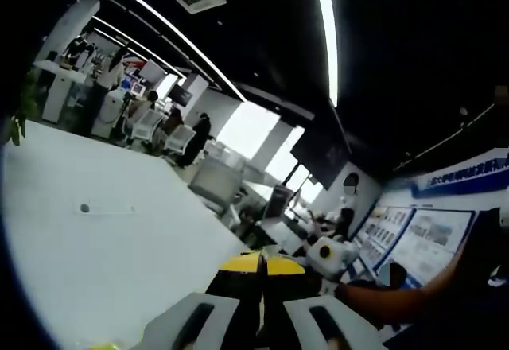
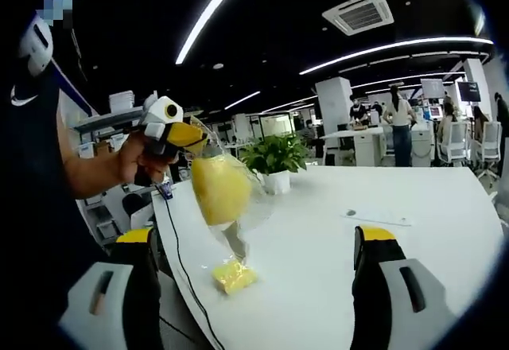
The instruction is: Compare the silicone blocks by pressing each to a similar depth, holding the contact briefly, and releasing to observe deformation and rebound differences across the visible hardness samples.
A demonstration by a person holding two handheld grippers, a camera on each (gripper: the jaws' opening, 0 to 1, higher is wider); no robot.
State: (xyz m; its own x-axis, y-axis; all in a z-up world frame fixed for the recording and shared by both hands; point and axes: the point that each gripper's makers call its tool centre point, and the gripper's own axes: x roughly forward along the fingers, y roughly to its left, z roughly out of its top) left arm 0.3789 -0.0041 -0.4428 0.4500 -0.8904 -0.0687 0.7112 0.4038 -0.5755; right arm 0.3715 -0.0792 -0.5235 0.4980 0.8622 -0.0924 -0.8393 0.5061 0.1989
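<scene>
Fingers of the left gripper (image 2: pixel 188 137) pinch a clear bag of yellow silicone (image 2: pixel 219 187) aloft, ahead of the right gripper's (image 2: pixel 254 274) wide-apart fingers; another yellow block (image 2: pixel 234 275) lies on the white surface (image 2: pixel 334 254) between them. Lower gently before pressing.

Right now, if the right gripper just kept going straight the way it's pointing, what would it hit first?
Probably the white table. The right gripper has its jaws wide apart with bare tabletop ahead; the small yellow block lies slightly left of centre, so it might be met first. Depth is unclear.
</scene>
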